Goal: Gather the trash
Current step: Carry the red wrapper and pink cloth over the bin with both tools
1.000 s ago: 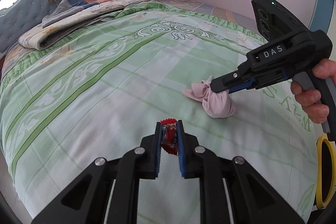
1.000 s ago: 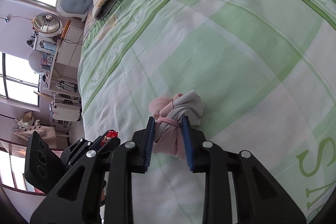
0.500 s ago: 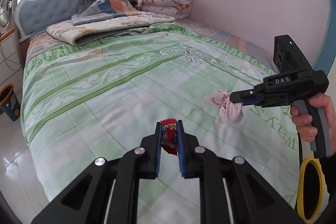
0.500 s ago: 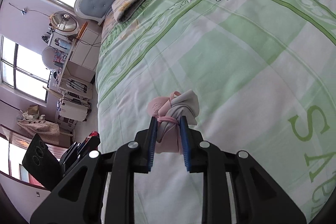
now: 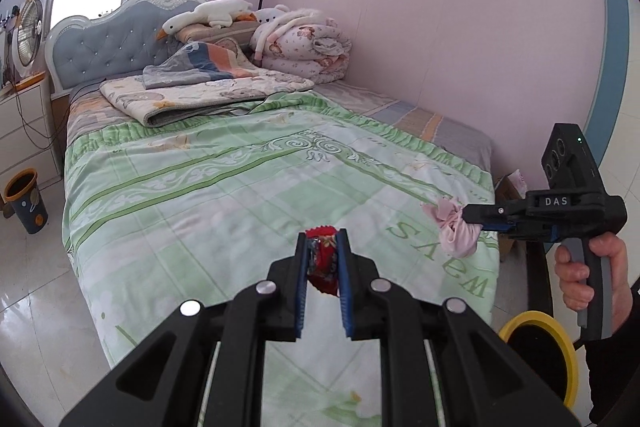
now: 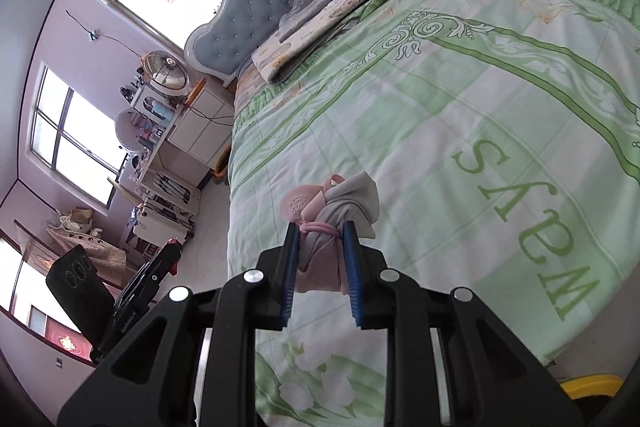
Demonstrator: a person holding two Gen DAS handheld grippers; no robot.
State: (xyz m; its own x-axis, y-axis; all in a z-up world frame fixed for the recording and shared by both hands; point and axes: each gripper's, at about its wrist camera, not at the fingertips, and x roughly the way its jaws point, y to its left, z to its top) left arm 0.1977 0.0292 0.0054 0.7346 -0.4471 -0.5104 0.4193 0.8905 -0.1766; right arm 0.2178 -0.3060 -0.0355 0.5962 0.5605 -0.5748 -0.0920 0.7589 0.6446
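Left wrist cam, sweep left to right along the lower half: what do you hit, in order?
Dark bin with orange rim → left gripper shut on the red wrapper → pink tied bundle → right gripper → hand on its handle.
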